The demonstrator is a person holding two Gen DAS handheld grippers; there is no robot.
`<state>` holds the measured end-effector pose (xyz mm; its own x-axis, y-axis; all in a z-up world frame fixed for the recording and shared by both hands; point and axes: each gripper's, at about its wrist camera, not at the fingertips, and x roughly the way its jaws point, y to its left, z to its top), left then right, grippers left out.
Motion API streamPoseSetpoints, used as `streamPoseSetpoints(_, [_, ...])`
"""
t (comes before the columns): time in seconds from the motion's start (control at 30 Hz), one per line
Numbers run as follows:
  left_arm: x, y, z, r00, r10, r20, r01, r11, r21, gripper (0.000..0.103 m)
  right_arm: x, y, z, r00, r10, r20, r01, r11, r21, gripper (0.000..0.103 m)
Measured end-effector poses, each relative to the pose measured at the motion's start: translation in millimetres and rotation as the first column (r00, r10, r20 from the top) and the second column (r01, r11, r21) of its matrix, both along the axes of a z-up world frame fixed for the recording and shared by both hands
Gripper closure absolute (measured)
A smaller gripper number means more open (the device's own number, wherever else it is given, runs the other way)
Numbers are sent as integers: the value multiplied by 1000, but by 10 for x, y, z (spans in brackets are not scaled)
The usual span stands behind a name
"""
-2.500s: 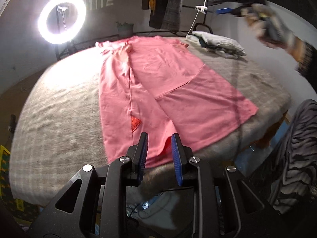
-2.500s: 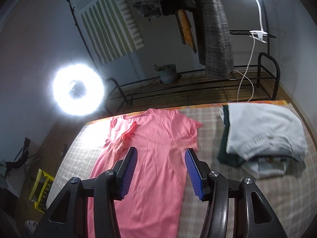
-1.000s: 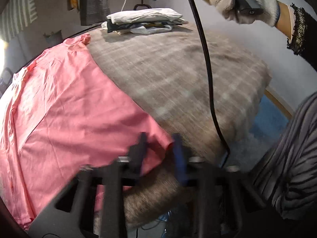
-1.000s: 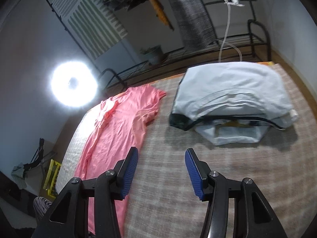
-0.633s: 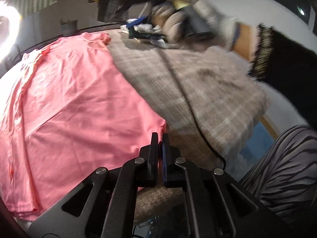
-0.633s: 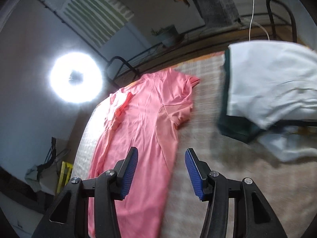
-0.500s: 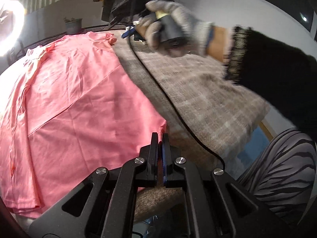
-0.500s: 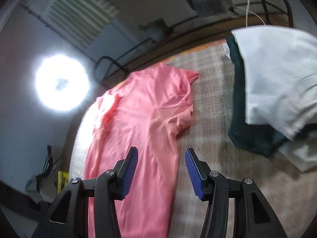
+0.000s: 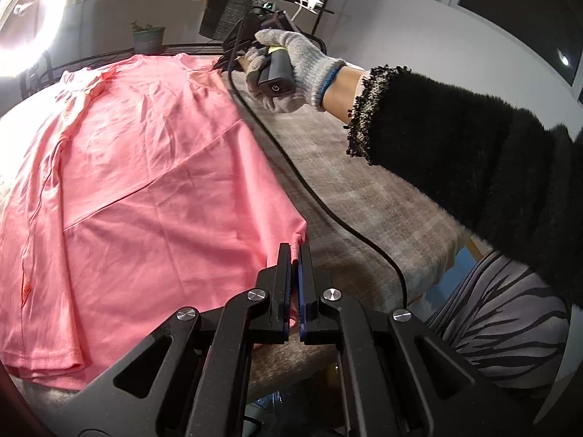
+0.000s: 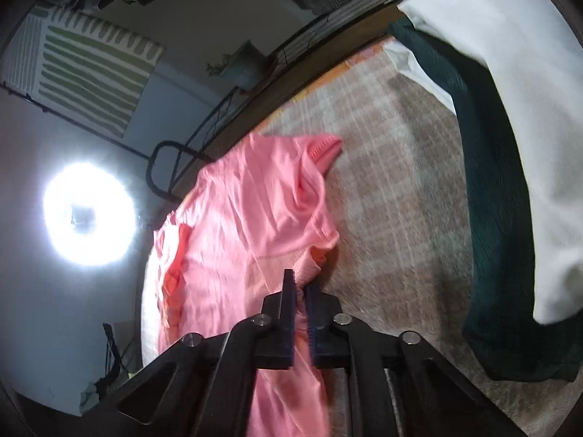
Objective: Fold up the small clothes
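Note:
A pink garment [image 9: 138, 189] lies spread flat on a grey checked blanket [image 9: 364, 196]. My left gripper [image 9: 294, 255] is shut on the garment's near right hem corner at the blanket's front edge. My right gripper [image 10: 299, 291] is shut on the pink garment [image 10: 247, 225] at its right sleeve and side seam, near the top. In the left wrist view the gloved hand [image 9: 288, 69] holding the right gripper reaches over the garment's far right corner, its black cable [image 9: 309, 193] trailing across the blanket.
A stack of folded clothes, white [image 10: 528, 116] over dark green [image 10: 499, 240], lies on the blanket to the right of the garment. A ring light [image 10: 87, 215] glares at the left. A metal rack with a plant pot [image 10: 244, 67] stands behind.
My right gripper has closed on the garment's sleeve area; it was open half a second ago. My left gripper stays shut on the hem corner, which it closed on about a second ago.

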<state>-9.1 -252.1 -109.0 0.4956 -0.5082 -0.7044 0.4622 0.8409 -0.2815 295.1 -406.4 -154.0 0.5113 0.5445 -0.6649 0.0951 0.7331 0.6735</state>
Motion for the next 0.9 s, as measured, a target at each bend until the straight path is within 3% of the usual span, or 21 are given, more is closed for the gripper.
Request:
streamPoseSetpoints(0.23, [-5,241,11,999,35,-17,-36,998,-57,103,34,433,448,995,68,76,-51,977,-205,102])
streamPoseSetpoints(0.5, [-62,699,0,988,137,-68,-145,981,-125,103,67,1217,780,977,189,103,-127,892,-434,102])
streamPoseSetpoints(0.73, [-55,1091,-134,958,248,-143,-269,952,-149,103,189,1994,685,951,301,72,-222,827,-517,102])
streamPoseSetpoints(0.9, [-50,1273,-163,943,293,-156,-316,937,-150,103,283,2397,500,940,340,34,-265,787,-557,102])
